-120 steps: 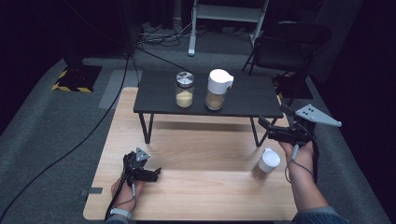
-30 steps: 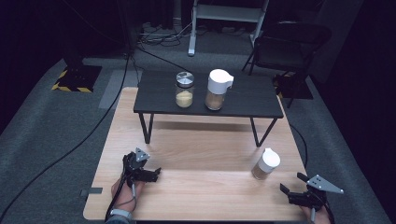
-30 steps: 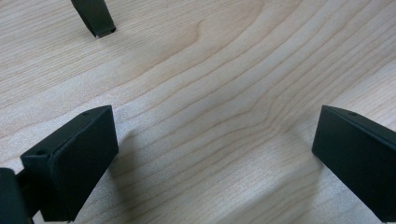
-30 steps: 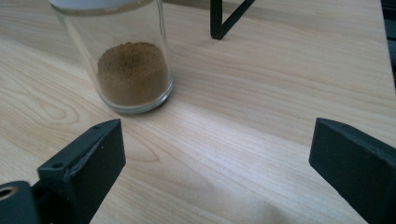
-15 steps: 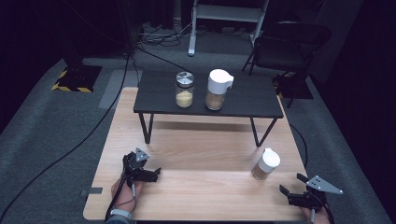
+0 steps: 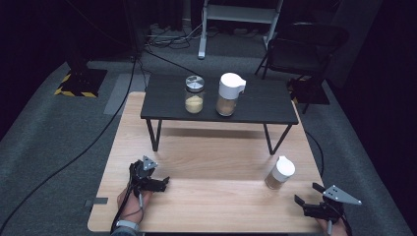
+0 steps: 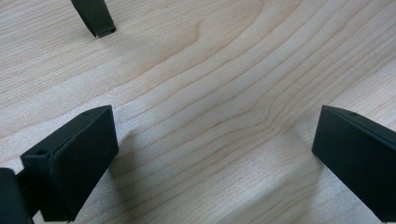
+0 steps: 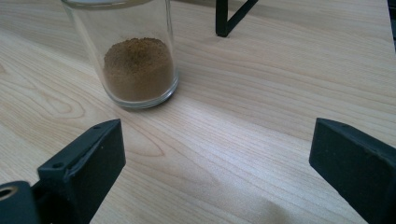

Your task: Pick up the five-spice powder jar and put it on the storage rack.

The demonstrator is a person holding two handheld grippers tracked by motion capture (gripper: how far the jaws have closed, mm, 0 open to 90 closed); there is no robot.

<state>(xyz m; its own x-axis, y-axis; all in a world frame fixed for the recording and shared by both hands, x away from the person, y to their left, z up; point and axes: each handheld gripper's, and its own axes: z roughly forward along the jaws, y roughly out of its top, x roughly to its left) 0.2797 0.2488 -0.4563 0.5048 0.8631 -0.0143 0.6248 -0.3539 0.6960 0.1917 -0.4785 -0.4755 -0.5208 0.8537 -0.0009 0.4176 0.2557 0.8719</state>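
- Looking down from the high view: small white-capped jar of brown powder upright near the right edge of the wooden board, in front of the right legs of the low black table. Right gripper low at the front right corner, jaws apart, clear of the jar. Left gripper resting near the front left corner, jaws apart, nothing between them. Two larger jars, one metal-lidded, one white-lidded, upright on the table top.
- Left gripper view: both black jaws spread wide over bare wood grain; foot of one table leg at upper left.
- Right gripper view: glass jar ahead and left of the centre line, apart from both jaws, powder filling roughly its lower third.
- Judged step: approach and grasp of the small jar. Advisable to swing left until centred, advance level, close on the glass below the cap, keep upright; off-centre contact likely to tip it.
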